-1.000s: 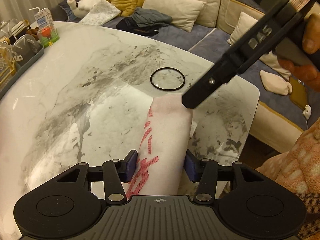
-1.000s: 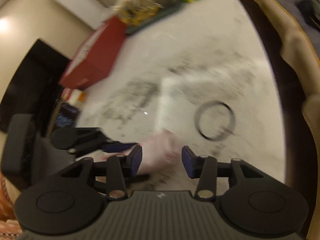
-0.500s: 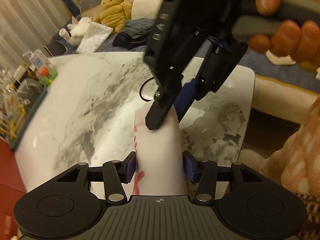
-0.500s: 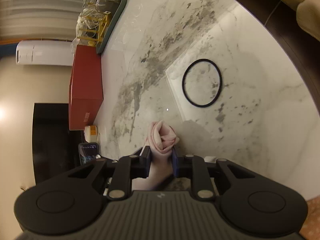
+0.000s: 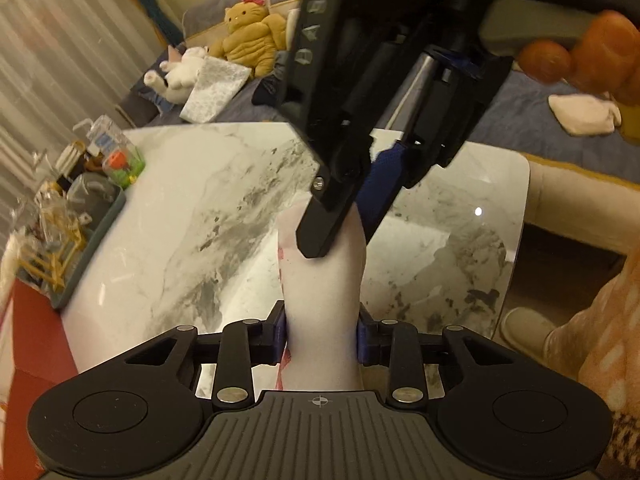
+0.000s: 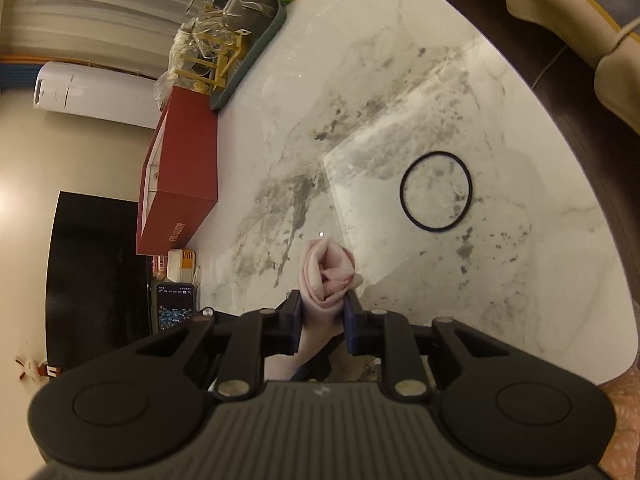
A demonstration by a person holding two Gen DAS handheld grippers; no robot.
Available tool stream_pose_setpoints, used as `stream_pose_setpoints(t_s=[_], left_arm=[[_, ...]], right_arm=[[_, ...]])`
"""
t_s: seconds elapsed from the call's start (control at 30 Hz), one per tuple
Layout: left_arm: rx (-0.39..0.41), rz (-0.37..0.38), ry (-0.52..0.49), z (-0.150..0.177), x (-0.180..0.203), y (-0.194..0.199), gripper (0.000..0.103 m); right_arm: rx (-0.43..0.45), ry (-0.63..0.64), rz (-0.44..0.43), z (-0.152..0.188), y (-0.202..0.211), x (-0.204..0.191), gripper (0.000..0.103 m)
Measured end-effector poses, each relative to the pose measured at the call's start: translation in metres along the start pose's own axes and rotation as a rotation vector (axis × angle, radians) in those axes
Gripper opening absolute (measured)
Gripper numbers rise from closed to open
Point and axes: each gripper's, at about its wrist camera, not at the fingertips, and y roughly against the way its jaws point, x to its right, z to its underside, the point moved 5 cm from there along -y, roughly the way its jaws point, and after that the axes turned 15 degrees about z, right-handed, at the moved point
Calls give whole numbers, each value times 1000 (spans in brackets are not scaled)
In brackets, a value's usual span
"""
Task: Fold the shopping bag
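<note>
Nearest in the left wrist view, the left gripper (image 5: 322, 330) had its blue-padded fingers (image 5: 280, 330) pressed against both sides of the pale pink shopping bag (image 5: 324, 280), which was gathered into a narrow, upright roll with red print along one edge. The roll rose from between those fingers, above the marble counter (image 5: 208, 208). At its upper end the right gripper (image 5: 344, 220) came down from above, black outer finger and blue pad pinching the top of the roll.

In the right wrist view, the right gripper (image 6: 322, 322) had its fingers (image 6: 295, 322) clamped on the crumpled pink end of the shopping bag (image 6: 326, 270), whose folds bulged out just past the tips.

Farther out on the counter (image 6: 500, 280) lay a thin black ring (image 6: 436, 192), well apart from the bag. Beyond it, along the counter's far edge, stood a red box (image 6: 180, 184) and a grey tray (image 6: 256, 52) crowded with glassware. A sofa with a yellow plush toy (image 5: 252, 40) sat behind the counter.
</note>
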Motion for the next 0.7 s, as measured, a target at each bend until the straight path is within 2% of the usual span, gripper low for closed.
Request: stream_pose_setpoints(t_s=[0.1, 0.23, 0.37, 0.43, 0.5, 0.57, 0.7], left_arm=[[-12, 20, 18, 0, -1, 1, 32], [-2, 7, 36, -3, -2, -1, 32], [69, 162, 306, 8, -32, 2, 29], [109, 216, 448, 17, -46, 5, 29], [161, 263, 598, 31, -59, 10, 29], [200, 288, 707, 44, -66, 13, 29], [248, 298, 841, 67, -69, 12, 29]], right_arm=[[-1, 11, -2, 1, 3, 1, 19], [2, 35, 0, 2, 7, 0, 19], [-16, 52, -8, 3, 8, 1, 23], [-9, 87, -33, 2, 12, -2, 30], [43, 141, -29, -2, 21, -7, 42], [114, 219, 15, -7, 31, -11, 45], [250, 516, 261, -9, 33, -14, 45]])
